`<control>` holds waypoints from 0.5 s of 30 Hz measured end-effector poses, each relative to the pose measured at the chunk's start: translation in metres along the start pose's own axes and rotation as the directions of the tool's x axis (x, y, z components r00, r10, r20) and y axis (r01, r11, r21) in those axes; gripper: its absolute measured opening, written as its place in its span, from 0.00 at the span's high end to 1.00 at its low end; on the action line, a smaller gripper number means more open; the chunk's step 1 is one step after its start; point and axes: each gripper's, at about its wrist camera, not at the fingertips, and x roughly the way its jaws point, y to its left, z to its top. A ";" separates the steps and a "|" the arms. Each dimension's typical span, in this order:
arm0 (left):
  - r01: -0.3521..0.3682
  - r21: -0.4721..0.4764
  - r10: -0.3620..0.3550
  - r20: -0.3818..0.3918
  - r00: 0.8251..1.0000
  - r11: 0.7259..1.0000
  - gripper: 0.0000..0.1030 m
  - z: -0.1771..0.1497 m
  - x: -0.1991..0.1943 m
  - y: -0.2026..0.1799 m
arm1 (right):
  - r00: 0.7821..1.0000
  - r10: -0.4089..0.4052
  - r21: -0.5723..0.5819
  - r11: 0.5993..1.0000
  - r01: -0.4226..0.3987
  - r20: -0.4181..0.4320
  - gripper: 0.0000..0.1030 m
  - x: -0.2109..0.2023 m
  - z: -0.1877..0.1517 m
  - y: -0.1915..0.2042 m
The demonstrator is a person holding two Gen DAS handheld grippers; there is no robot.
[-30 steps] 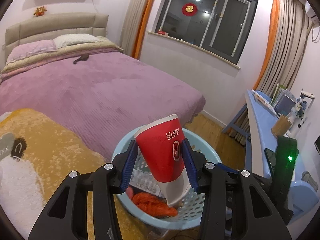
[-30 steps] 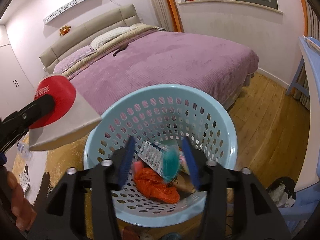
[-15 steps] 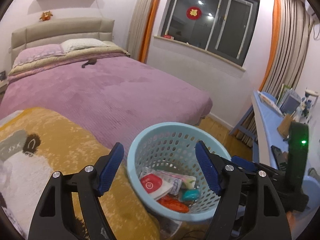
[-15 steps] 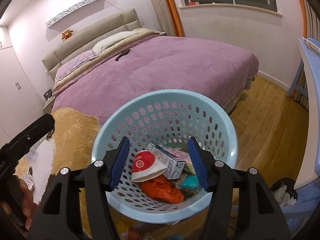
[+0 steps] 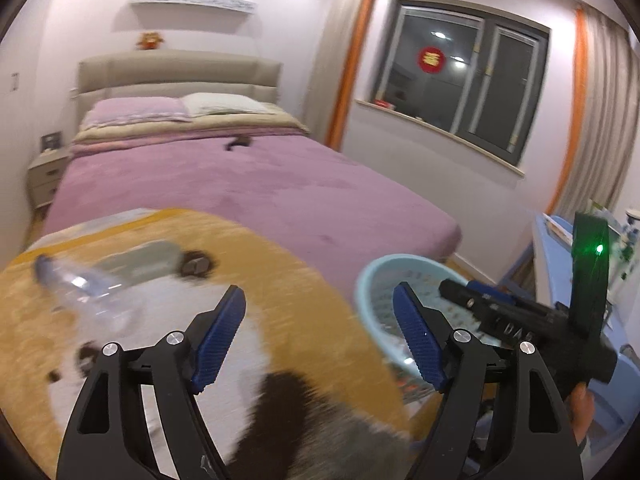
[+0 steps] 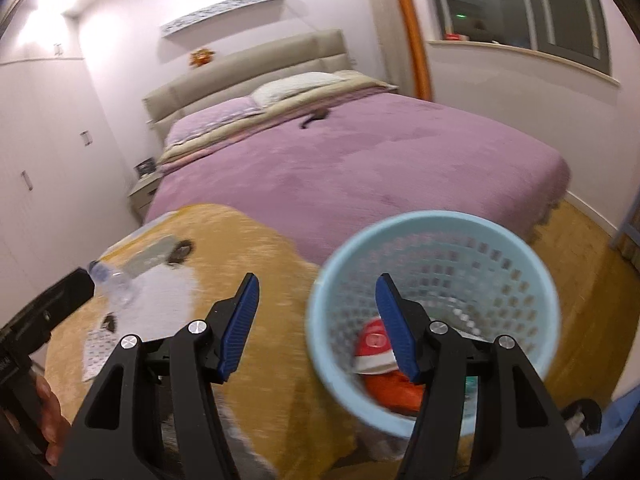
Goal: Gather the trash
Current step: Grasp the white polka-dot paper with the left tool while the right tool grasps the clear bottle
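Note:
A light blue perforated basket stands by the bed's foot; it also shows in the left wrist view. Inside it lie a red paper cup and an orange wrapper. A clear plastic bottle lies on the yellow blanket; it also shows in the right wrist view. My left gripper is open and empty over the blanket, right of the bottle. My right gripper is open and empty at the basket's left rim.
A bed with a purple cover fills the middle. A nightstand stands at the left. A blue desk with books is at the right. Wooden floor lies right of the basket. A white paper piece lies on the blanket.
My left gripper let go of the red cup, which fell into the basket. Both grippers then swung left, toward the blanket and the bottle.

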 end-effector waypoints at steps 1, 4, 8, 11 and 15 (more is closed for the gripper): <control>-0.027 -0.013 0.027 0.003 1.000 1.000 0.28 -0.004 -0.010 0.013 | 1.000 0.014 -0.011 1.000 -0.014 -0.001 0.45 0.001 0.000 0.007; -0.096 -0.048 0.097 0.005 0.995 0.994 0.28 -0.013 -0.031 0.041 | 0.998 0.070 -0.055 0.996 -0.070 -0.009 0.45 0.006 0.001 0.039; -0.163 -0.110 0.164 -0.005 0.986 0.980 0.28 -0.026 -0.053 0.080 | 0.991 0.133 -0.125 0.983 -0.136 -0.032 0.45 0.016 0.001 0.085; -0.190 -0.153 0.188 -0.027 0.982 0.970 0.28 -0.035 -0.061 0.110 | 0.985 0.166 -0.181 0.968 -0.172 -0.047 0.45 0.021 0.000 0.115; -0.189 -0.183 0.178 -0.073 0.981 0.965 0.28 -0.048 -0.059 0.136 | 0.975 0.209 -0.241 0.945 -0.220 -0.070 0.45 0.033 0.000 0.152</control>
